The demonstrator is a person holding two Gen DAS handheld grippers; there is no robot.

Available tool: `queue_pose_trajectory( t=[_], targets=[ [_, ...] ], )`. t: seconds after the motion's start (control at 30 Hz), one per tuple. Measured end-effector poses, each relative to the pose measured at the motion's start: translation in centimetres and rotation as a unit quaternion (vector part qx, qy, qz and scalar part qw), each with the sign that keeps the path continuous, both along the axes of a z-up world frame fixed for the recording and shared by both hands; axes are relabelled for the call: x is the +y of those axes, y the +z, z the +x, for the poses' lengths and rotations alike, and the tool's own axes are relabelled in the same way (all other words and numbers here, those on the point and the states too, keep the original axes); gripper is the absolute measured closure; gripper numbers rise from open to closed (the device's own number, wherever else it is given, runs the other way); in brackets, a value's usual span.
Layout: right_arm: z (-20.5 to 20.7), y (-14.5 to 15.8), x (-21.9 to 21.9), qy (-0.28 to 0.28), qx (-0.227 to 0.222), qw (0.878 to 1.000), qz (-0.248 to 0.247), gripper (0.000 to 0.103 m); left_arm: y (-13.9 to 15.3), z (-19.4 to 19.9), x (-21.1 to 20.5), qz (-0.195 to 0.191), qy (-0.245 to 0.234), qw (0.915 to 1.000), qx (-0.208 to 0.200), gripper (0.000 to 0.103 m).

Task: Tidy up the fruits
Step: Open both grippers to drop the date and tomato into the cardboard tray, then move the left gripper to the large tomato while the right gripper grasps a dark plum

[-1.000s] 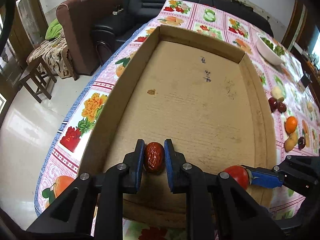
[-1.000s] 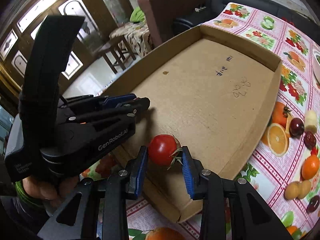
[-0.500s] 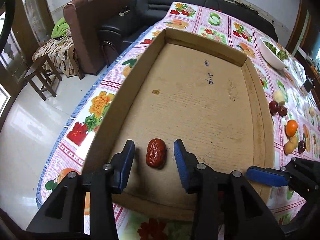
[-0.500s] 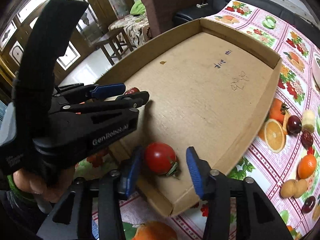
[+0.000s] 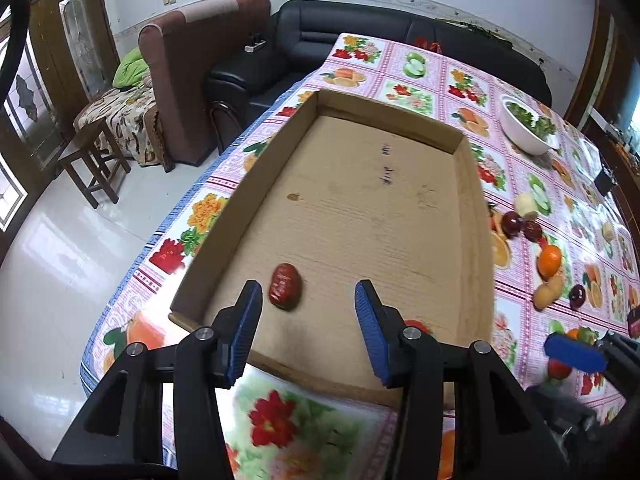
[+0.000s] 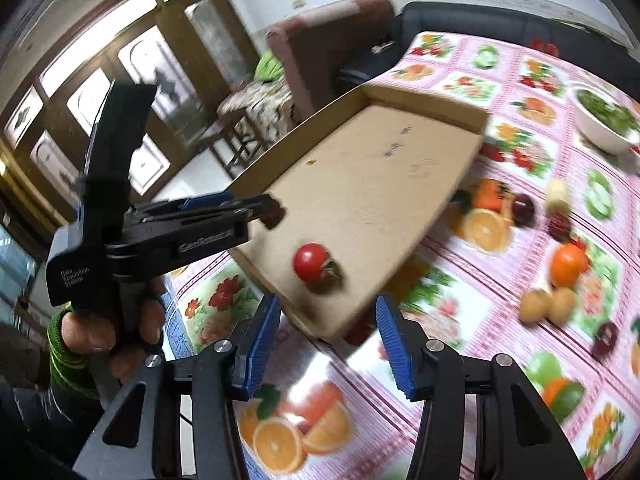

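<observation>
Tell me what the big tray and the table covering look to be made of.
Tray: plain brown cardboard, matte; faint corrugation lines, pen marks and a raw folded rim show. Table covering: probably wipeable plastic or oilcloth, slightly glossy, printed with fruit and flower squares; it could be coated fabric.

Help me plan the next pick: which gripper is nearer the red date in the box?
Left. The opening left gripper is just behind the red date; the right gripper, also opening, is by the tomato.

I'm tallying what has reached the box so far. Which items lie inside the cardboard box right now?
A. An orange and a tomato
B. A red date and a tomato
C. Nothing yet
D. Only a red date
B: the red date and the tomato both rest on the floor of the cardboard box, near its front edge, each free of the tongs.
</observation>
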State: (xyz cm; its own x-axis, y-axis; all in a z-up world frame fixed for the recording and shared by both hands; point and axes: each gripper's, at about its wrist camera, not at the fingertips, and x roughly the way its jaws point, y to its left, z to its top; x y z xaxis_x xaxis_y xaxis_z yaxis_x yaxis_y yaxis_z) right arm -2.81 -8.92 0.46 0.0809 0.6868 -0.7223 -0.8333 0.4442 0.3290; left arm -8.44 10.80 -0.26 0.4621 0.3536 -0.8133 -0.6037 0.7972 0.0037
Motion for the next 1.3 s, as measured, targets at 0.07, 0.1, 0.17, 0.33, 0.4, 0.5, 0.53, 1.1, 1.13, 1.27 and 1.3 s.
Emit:
queue_pose_trajectory(
  t=[0.07,0.1,0.17,0.33,0.4,0.5,0.53,1.1,1.13,1.27,1.3],
  targets=[
    [0.4,0.2,-1.2,-0.023,-0.002,1.0,0.005,0.052,0.3,0.2,-0.7,0.002,-0.005,1.0,-0.002,0.056],
    [0.6,0.3,-1.7,-0.033,-0.002,0.999,0.007,0.052,0.4,0.3,-1.1,0.003,-0.007,1.0,-0.003,0.056],
    [1.2,0.3,-3.4,-0.055,0.001,0.998,0.013,0.052,0.6,0.5,-1.8,0.002,-0.015,0.9999,-0.005,0.053],
    [3.3,0.1,-7.5,-0.104,0.002,0.994,0.016,0.052,1.0,1.1,-3.6,0.003,-0.029,0.9996,-0.006,0.052],
    [4.1,0.1,-8.8,-0.123,0.0,0.992,0.014,0.052,1.1,1.2,-4.4,0.002,-0.036,0.9993,-0.006,0.052],
    [5.1,0.1,-11.1,-0.152,-0.003,0.988,0.013,0.051,1.3,1.6,-5.6,-0.001,-0.049,0.9988,-0.005,0.052],
    [5.1,0.1,-11.6,-0.157,-0.004,0.987,0.013,0.051,1.3,1.6,-5.9,-0.002,-0.052,0.9986,-0.006,0.052],
    [6.1,-0.7,-17.8,-0.228,-0.015,0.973,0.006,0.051,1.0,3.3,-14.8,-0.04,-0.167,0.9851,-0.001,0.052],
    [6.1,-0.8,-18.2,-0.232,-0.013,0.973,0.006,0.051,0.9,3.4,-15.3,-0.042,-0.172,0.9841,0.001,0.052],
    [6.1,-0.9,-19.1,-0.241,-0.009,0.97,0.009,0.051,0.2,3.8,-17.1,-0.047,-0.193,0.9799,0.011,0.052],
    [6.1,-0.9,-19.2,-0.242,-0.009,0.97,0.01,0.051,0.1,3.8,-17.4,-0.048,-0.197,0.9791,0.012,0.052]
  ],
)
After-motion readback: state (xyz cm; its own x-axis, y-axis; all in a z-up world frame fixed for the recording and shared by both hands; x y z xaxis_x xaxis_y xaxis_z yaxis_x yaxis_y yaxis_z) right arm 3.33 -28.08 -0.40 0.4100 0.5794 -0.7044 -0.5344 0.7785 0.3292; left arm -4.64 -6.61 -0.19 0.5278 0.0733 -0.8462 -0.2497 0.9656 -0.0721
